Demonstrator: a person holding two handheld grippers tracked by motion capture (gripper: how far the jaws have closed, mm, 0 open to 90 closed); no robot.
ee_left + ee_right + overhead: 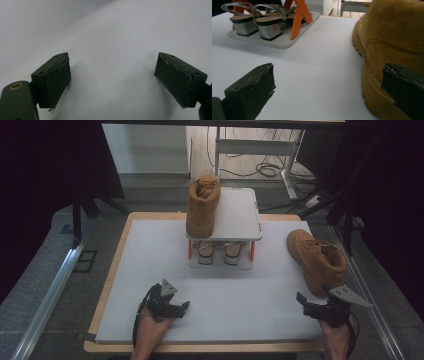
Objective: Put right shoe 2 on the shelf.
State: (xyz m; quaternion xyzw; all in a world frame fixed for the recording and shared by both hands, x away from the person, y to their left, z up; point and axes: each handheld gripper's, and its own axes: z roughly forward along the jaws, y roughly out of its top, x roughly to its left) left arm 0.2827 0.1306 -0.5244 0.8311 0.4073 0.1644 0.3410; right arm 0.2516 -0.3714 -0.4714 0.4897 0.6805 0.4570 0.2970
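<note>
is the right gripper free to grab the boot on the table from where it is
Probably yes. The right gripper is open beside the boot, its heel already near one jaw in the right gripper view, with only bare table between them.

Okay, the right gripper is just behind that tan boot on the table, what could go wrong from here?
The right gripper is open, with one jaw already at the heel of the boot on the table; closing there may catch only soft suede, so the boot could slip or tip. The rack has free room only beside the other boot, so a careless placement might knock that one. Heeled sandals sit low in the rack, and a dropped boot could hit them.
</note>
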